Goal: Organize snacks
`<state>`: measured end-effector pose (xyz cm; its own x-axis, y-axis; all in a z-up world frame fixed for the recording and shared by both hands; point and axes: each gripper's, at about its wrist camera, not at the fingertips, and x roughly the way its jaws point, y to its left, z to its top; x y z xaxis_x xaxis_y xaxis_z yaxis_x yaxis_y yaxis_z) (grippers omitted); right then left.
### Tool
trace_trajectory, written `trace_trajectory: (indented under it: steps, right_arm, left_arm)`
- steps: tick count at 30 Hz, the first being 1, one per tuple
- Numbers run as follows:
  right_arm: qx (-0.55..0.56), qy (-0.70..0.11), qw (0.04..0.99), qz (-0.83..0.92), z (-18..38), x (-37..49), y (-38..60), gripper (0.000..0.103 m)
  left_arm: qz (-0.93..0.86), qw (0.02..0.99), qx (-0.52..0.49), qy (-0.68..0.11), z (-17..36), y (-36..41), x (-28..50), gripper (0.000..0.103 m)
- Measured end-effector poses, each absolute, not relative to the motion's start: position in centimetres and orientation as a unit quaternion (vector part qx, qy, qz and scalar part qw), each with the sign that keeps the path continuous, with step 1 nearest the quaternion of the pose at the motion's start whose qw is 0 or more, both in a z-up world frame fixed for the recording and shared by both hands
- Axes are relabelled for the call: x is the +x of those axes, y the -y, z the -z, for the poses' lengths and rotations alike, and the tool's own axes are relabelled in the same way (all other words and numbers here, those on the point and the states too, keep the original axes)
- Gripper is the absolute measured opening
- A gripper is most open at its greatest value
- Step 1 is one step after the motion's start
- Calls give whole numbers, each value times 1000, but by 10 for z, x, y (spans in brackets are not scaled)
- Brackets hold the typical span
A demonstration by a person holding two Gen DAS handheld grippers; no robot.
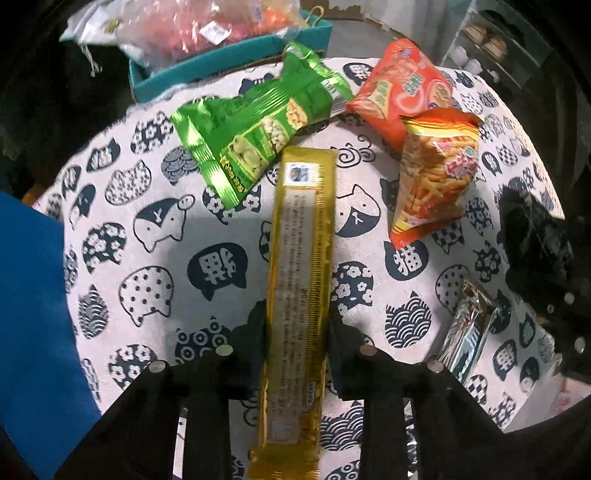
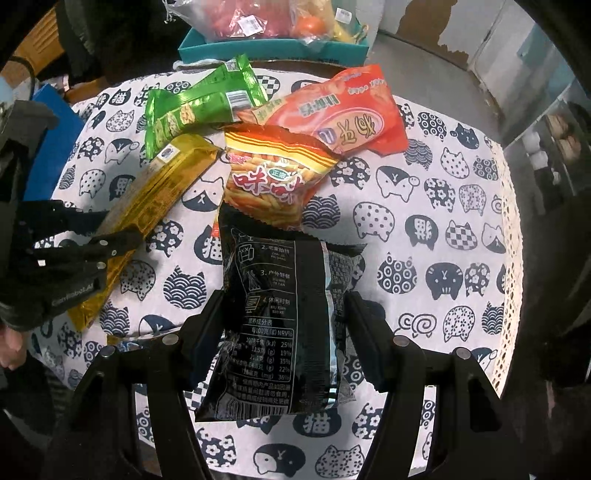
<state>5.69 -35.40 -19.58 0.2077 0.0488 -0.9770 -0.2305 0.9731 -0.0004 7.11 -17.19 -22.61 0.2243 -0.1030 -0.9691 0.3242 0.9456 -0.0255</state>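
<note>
At the top of both views a teal cardboard box [image 1: 236, 70] sits at the far edge of the table, holding clear plastic bags of red and orange items [image 1: 207, 33] (contents too blurred to name).

The table wears a white cloth printed with navy cat heads [image 1: 155, 229]. On it, near the top centre of the left wrist view, lie a glossy green snack bag [image 1: 255, 125], a flat red-orange snack packet [image 1: 402, 85] and, overlapping that one's lower edge, an orange bag of stick-shaped crisps [image 1: 436, 177]. A blue panel [image 1: 33, 325] fills the left edge; a pale shelf unit [image 1: 491, 44] stands in the upper right.

Both grippers point steeply down. The left gripper [image 1: 295, 332] is clamped on a long gold foil-wrapped snack pack [image 1: 299, 280], which runs up the middle of its frame, its far end against the green bag. The right gripper [image 2: 284, 314] grasps a black printed snack pouch [image 2: 280, 317] at the lower centre of its view, the pouch's far end overlapping the orange bag.
</note>
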Motion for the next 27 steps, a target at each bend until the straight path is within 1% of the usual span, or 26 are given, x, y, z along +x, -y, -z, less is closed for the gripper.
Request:
trace_trajectory:
  steps: [10,27]
  right_arm:
    - [-80,-609,784,-95,181,55,344,64]
    - [-83,-577,806,-101,143,50,325,64]
  left_arm:
    - [137,782,81,-603,205,159,52,28]
    - [137,834,84,-528,125,135,15,28]
